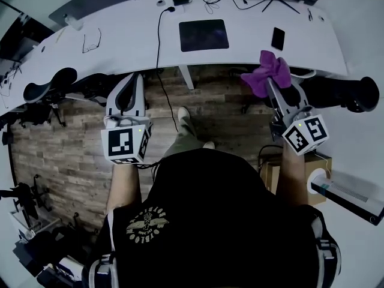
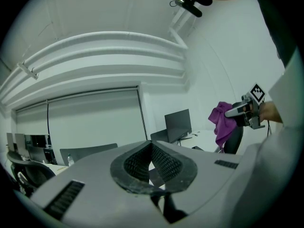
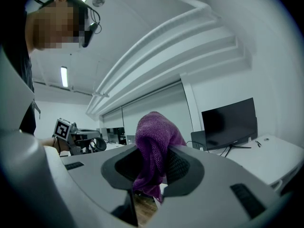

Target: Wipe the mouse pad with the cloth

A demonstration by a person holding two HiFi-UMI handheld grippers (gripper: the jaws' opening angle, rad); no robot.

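Note:
A dark mouse pad [image 1: 204,35] lies flat on the white desk [image 1: 132,41], far ahead of both grippers. My right gripper [image 1: 268,81] is shut on a purple cloth [image 1: 267,72], held in the air just short of the desk's front edge. In the right gripper view the cloth [image 3: 153,151] sticks up between the jaws and hangs below them. My left gripper [image 1: 133,83] is shut with nothing in it, level with the right one and below the desk edge. From the left gripper view the cloth [image 2: 221,121] shows at the right.
On the desk lie a black phone [image 1: 278,38], a pair of glasses [image 1: 91,42], cables and a monitor stand [image 1: 282,3]. Office chairs [image 1: 51,84] stand at left and right under the desk edge. A cardboard box [image 1: 312,167] sits on the floor at right.

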